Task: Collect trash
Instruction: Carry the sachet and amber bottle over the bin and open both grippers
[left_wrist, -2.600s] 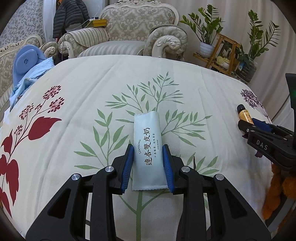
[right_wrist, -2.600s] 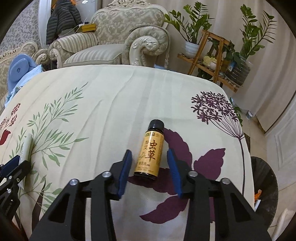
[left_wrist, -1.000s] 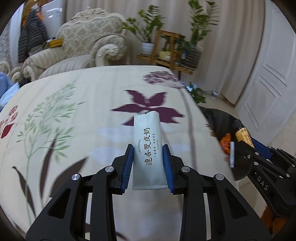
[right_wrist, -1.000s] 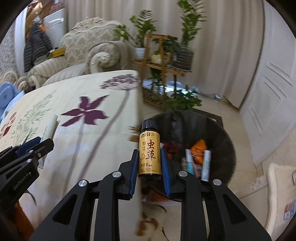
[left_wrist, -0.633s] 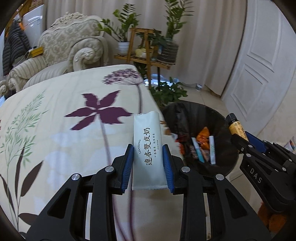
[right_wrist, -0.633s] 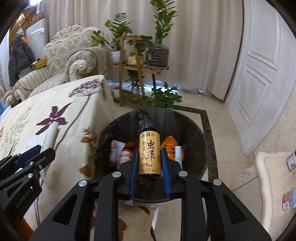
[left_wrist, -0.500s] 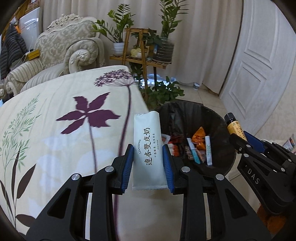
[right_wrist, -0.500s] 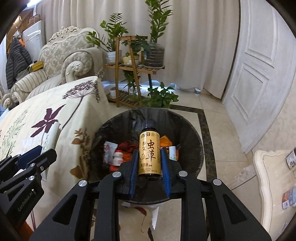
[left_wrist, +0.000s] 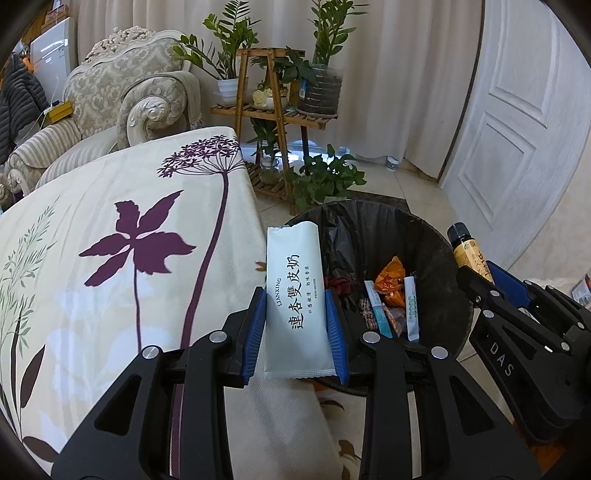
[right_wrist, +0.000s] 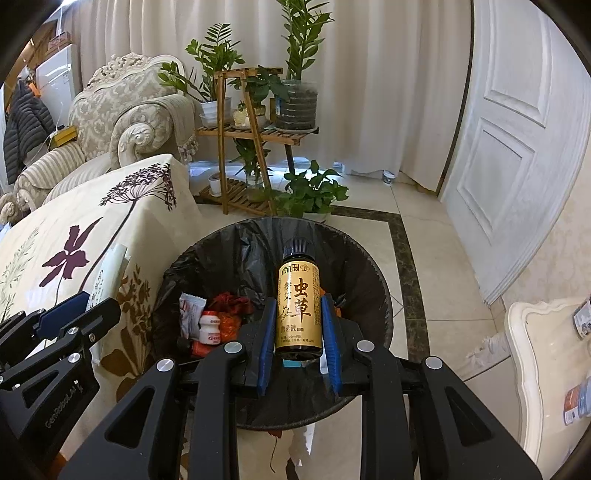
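My left gripper (left_wrist: 295, 314) is shut on a pale grey-green sachet (left_wrist: 295, 295) with black Chinese print, held over the table's right edge beside the bin. My right gripper (right_wrist: 298, 325) is shut on a small brown bottle (right_wrist: 297, 302) with a gold label and black cap, held above the open bin. The round bin (right_wrist: 369, 273) has a black liner and holds several wrappers, tubes and a small white bottle (right_wrist: 210, 328). The bin also shows in the left wrist view (left_wrist: 436, 236), with the right gripper (left_wrist: 476, 280) and its bottle (left_wrist: 466, 251) at its right.
The table carries a cream floral cloth (left_wrist: 110, 240) on the left. A wooden plant stand (right_wrist: 255, 136) with potted plants and an armchair (right_wrist: 125, 114) stand behind. A white door (right_wrist: 517, 129) is on the right. Low white furniture (right_wrist: 546, 354) is at the lower right.
Both grippers have moved right, off the table toward the bin, each carrying its item. The bottle now hangs over the bin's opening; the sachet is at the table edge.
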